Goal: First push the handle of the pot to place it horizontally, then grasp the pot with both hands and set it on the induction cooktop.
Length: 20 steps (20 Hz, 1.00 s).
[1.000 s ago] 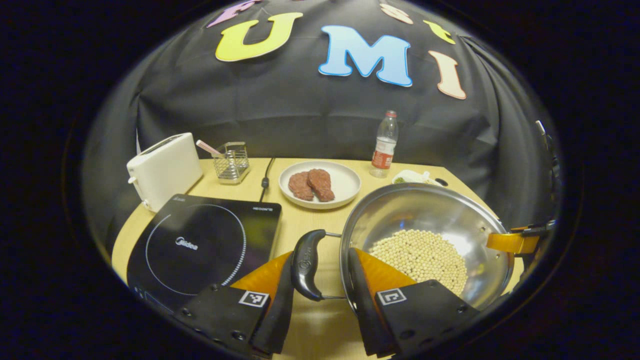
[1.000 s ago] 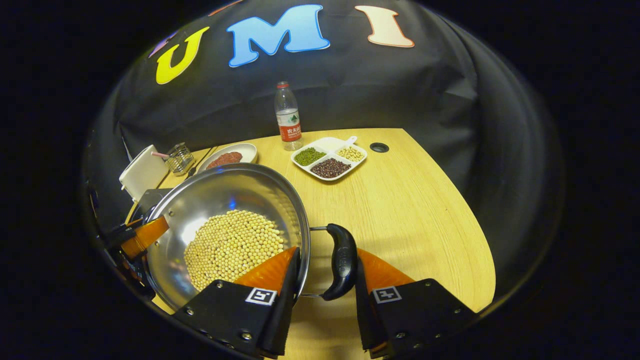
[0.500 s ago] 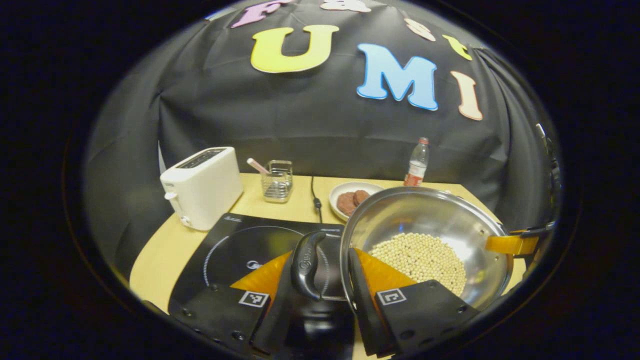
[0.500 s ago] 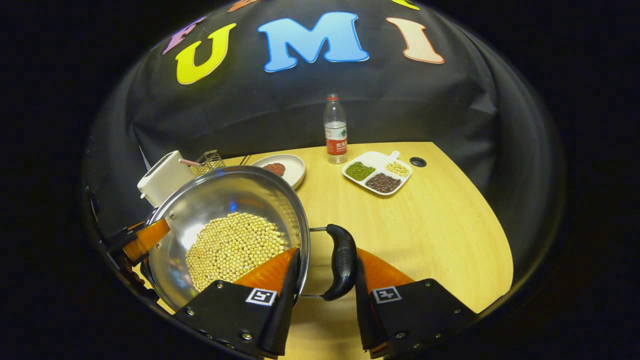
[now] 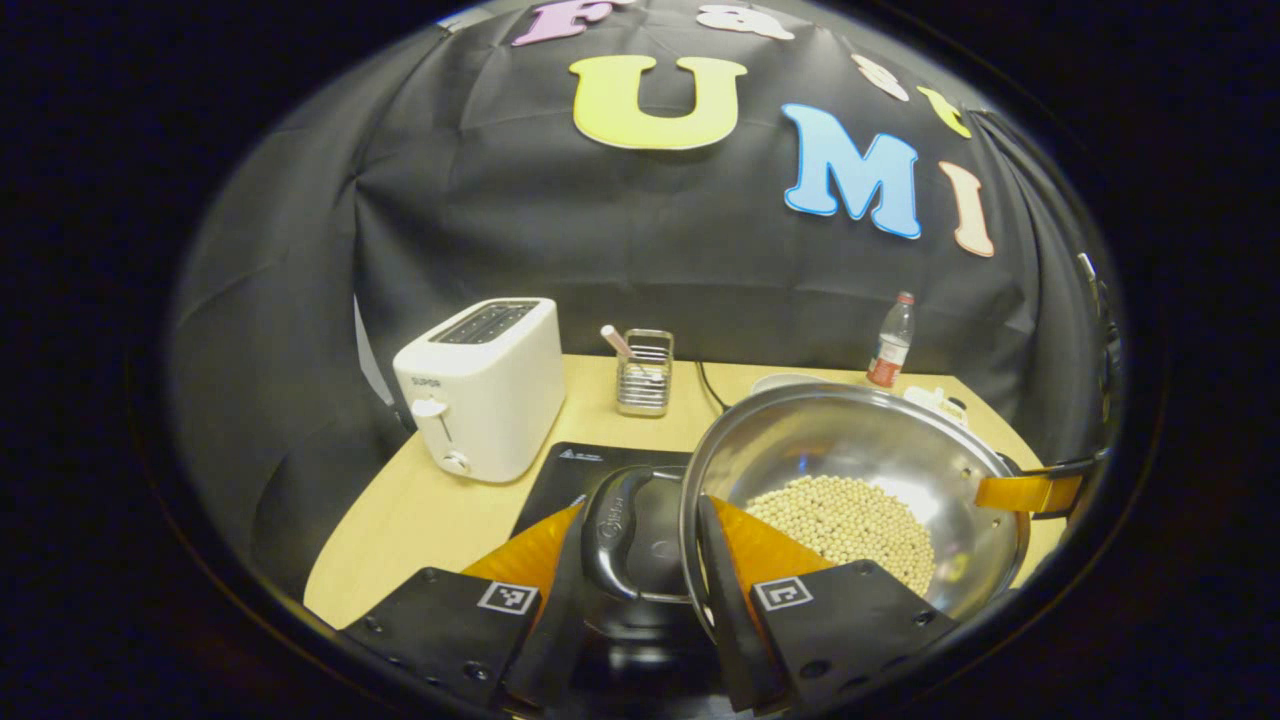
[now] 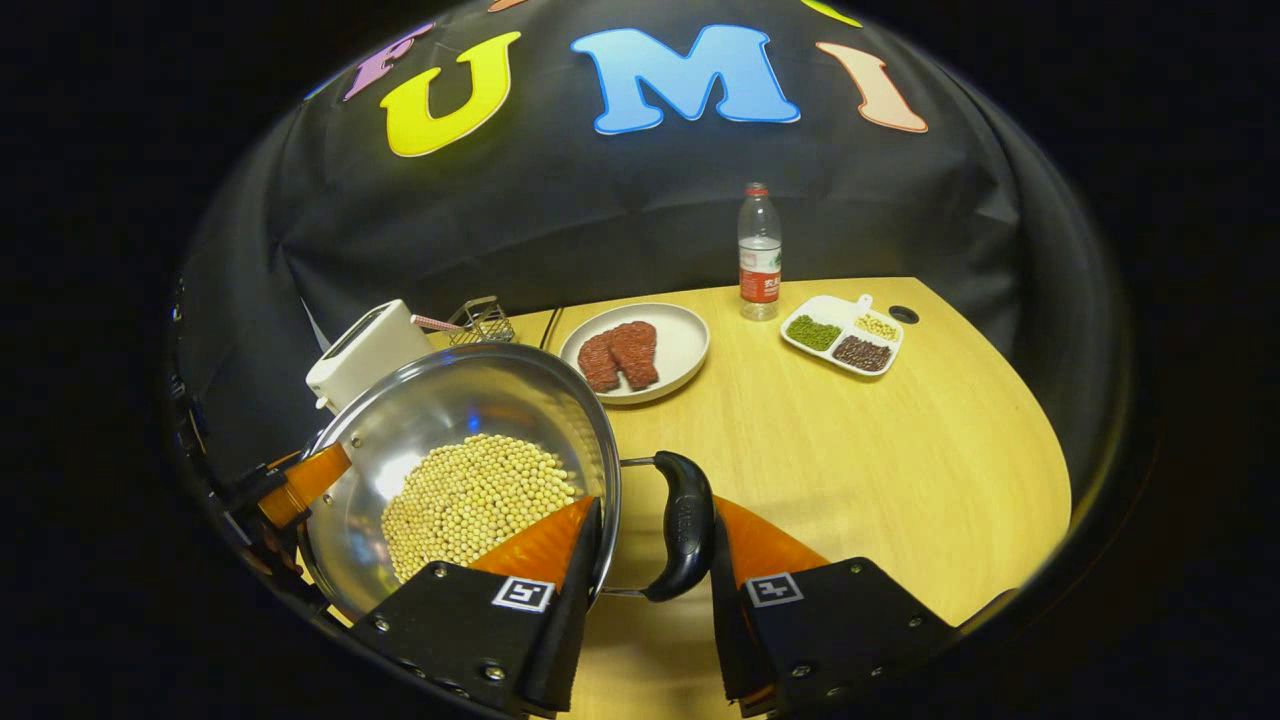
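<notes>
In the left gripper view, the left gripper (image 5: 640,560) is clamping one black side handle (image 5: 612,530) of the steel pot (image 5: 870,450), its fingers pressing on either side of the grip. The pot, holding pale beans (image 5: 845,520), is hanging over the near part of the induction cooktop (image 5: 590,470). A white toaster (image 5: 480,385) is standing close on the left and a wire basket (image 5: 645,372) behind.

In the right gripper view, the right gripper (image 6: 650,560) is squeezing the opposite handle (image 6: 685,525), the pot lying to its left. Bare counter (image 6: 900,440) is spreading wide to the right; a plate of meat (image 6: 635,350), a bottle (image 6: 759,250) and a divided tray (image 6: 842,335) are sitting well back.
</notes>
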Tool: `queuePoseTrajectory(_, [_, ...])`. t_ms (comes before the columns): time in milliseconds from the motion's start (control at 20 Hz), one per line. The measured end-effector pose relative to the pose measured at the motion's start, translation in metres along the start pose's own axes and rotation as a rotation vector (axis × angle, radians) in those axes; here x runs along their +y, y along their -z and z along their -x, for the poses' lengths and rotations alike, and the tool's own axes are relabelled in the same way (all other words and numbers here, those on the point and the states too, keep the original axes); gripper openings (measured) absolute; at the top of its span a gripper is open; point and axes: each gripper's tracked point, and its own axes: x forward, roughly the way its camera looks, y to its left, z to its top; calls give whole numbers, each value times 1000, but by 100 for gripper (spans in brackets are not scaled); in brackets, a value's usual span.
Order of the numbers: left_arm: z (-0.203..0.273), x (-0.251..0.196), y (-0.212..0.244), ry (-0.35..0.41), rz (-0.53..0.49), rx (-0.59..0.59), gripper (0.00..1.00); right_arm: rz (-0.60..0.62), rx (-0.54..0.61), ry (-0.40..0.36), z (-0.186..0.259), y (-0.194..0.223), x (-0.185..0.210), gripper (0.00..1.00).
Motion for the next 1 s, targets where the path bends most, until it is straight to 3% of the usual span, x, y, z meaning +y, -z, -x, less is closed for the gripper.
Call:
queuePoseTrajectory(500, [-33, 65, 10, 30, -28, 17, 64, -56, -26, 11, -25, 13, 53, 55])
queuePoseTrajectory(900, [-55, 82, 12, 27, -13, 28, 60, -82, -57, -24, -37, 3, 67, 54])
queuePoseTrajectory(950, [-51, 82, 13, 26, -9, 34, 70, -68, -60, -40, -34, 4, 67, 49])
queuePoseTrajectory(1000, [-48, 83, 6, 2, -19, -8, 70, -45, -101, -44, -32, -5, 64, 52])
